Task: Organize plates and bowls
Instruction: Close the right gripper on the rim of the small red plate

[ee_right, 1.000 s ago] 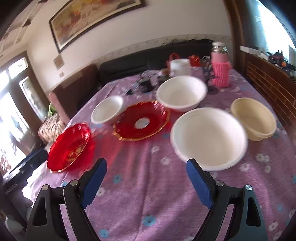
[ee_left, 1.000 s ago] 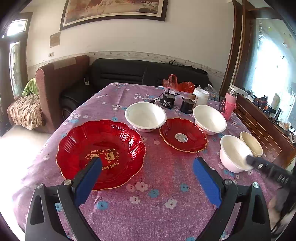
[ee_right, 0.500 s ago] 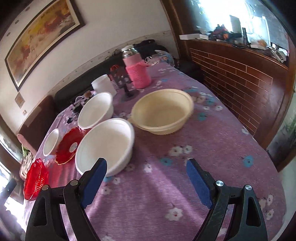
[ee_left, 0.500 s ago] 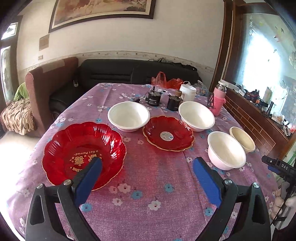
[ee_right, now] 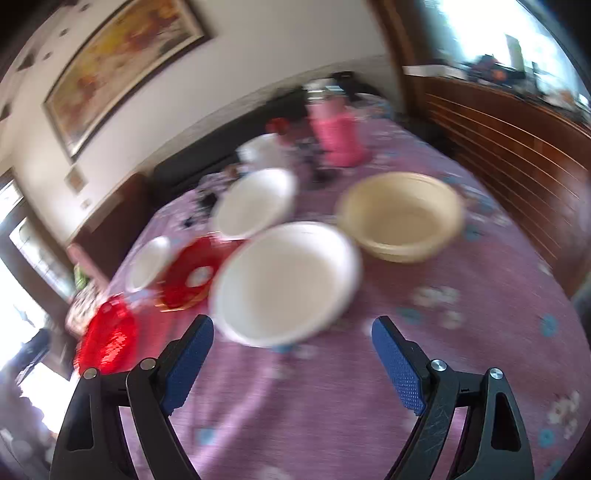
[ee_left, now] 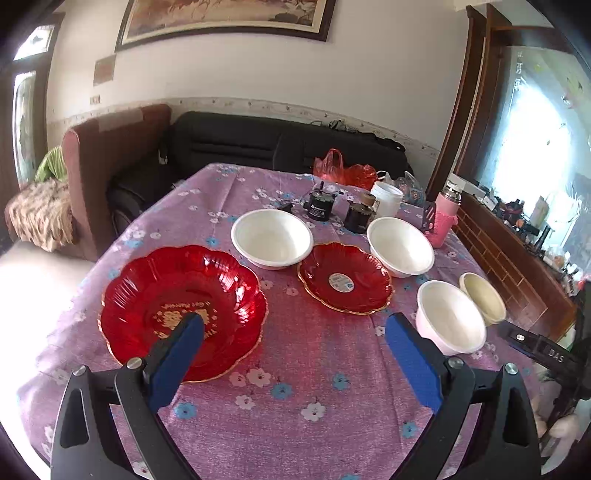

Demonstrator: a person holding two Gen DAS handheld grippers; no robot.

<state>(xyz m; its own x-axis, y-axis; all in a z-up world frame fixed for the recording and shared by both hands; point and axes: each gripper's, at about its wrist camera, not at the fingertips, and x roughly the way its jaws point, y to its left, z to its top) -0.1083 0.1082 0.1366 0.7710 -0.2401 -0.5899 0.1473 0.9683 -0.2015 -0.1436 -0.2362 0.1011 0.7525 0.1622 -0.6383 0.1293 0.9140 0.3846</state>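
**A lived-in dining room in daylight**

A pale wall [ee_left: 258, 70] runs along the back, with a patterned border strip low on it and a large dark-framed painting [ee_left: 225, 18] hung above. Against that wall stands a black sofa [ee_left: 258, 144], and beside it a brown armchair [ee_left: 110, 147] with a mottled throw [ee_left: 37, 214] next to it. To the right, a dark wooden frame [ee_left: 465, 110] borders a big window [ee_left: 546, 140] that pours in strong white light. Below the window runs a brick-faced ledge [ee_left: 517, 266], its top crowded with small items too small to tell apart. Another bright window [ee_right: 14, 295] glares at the far left of the blurred right wrist view. A purple flowered tablecloth [ee_left: 314, 369] fills the foreground.
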